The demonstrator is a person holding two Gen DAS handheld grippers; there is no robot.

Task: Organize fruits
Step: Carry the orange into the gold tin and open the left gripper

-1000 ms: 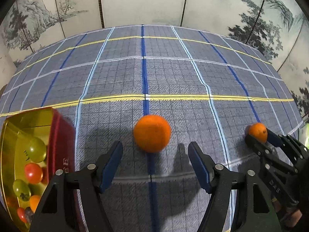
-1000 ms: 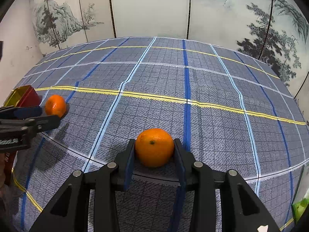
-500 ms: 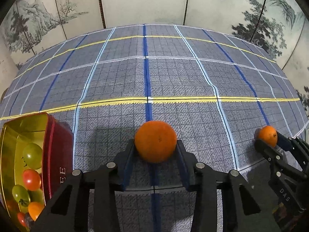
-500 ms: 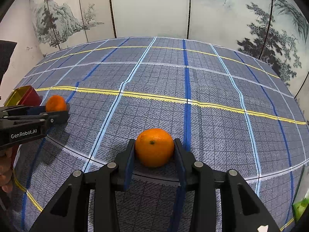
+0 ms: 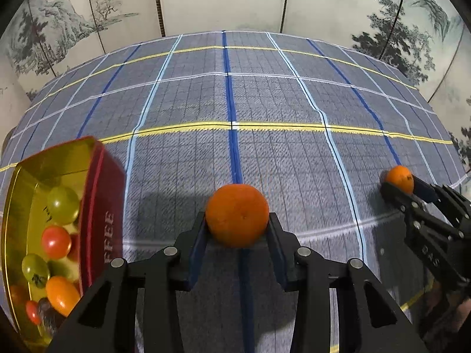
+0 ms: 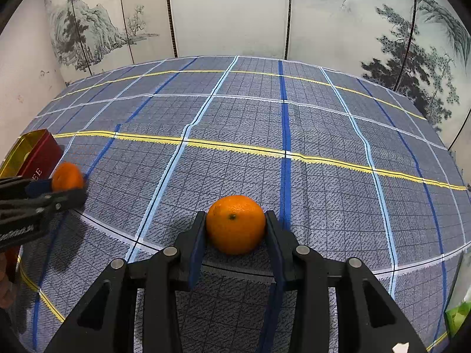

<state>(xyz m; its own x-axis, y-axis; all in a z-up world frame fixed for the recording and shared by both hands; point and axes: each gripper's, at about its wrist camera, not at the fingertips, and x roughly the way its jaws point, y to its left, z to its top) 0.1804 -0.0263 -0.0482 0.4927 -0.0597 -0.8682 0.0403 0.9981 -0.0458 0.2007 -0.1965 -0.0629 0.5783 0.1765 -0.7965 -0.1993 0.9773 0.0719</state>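
- Gripping one orange [image 5: 237, 214] between its blue pads, your left gripper [image 5: 237, 229] is clamped on the fruit just above the plaid cloth [image 5: 265, 103].
- Your right gripper [image 6: 235, 232] is likewise clenched on a second orange [image 6: 235, 223], which sits low against the cloth.
- The red tin [image 5: 103, 206] with its gold lining stands just to the left of your left gripper; its near wall is close beside the left finger, so room is tight on that side.
- Inside the tin lie small green, red and orange fruits [image 5: 56, 241].
- Ahead of both grippers the cloth runs bare up to the painted screen [image 6: 235, 11], which closes off the far edge.
- Between your two grippers there is an open stretch of cloth; they are well apart.
- A green object [image 6: 457, 314] shows at the right view's lower right rim; what it is, you cannot tell.
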